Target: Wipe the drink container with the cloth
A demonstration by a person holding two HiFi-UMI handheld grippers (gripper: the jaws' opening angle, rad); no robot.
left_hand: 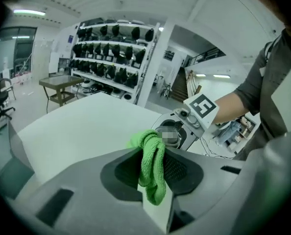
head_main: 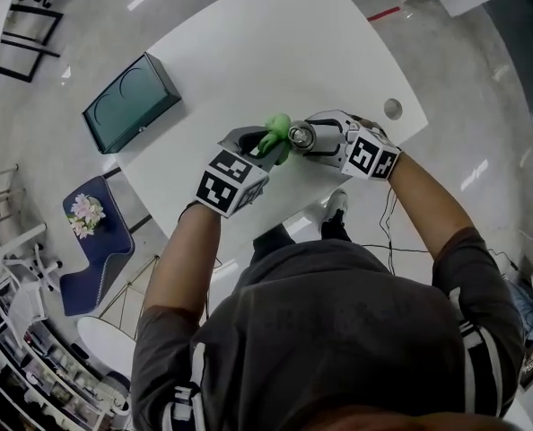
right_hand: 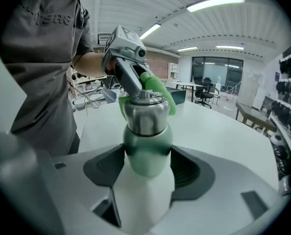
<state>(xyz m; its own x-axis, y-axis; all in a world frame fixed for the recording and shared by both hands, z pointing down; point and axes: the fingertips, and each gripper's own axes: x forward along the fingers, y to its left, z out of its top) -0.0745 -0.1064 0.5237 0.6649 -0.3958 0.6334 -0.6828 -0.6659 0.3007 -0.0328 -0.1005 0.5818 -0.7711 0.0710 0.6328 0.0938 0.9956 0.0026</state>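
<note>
Above the near edge of the wide white table (head_main: pixel 275 52), the left gripper (left_hand: pixel 153 180) has its jaws closed on a bright green cloth (left_hand: pixel 150 155). The right gripper (right_hand: pixel 146 163) clamps a pale green and white drink bottle with a steel cap (right_hand: pixel 145 126). The cloth lies against this cap. A dark teal rectangular case (head_main: pixel 132 103) sits well apart at the table's left edge. A small round hole (head_main: pixel 392 109) is near the right edge. Between them, beyond the bottle, wide open tabletop stretches to the far edge.
</note>
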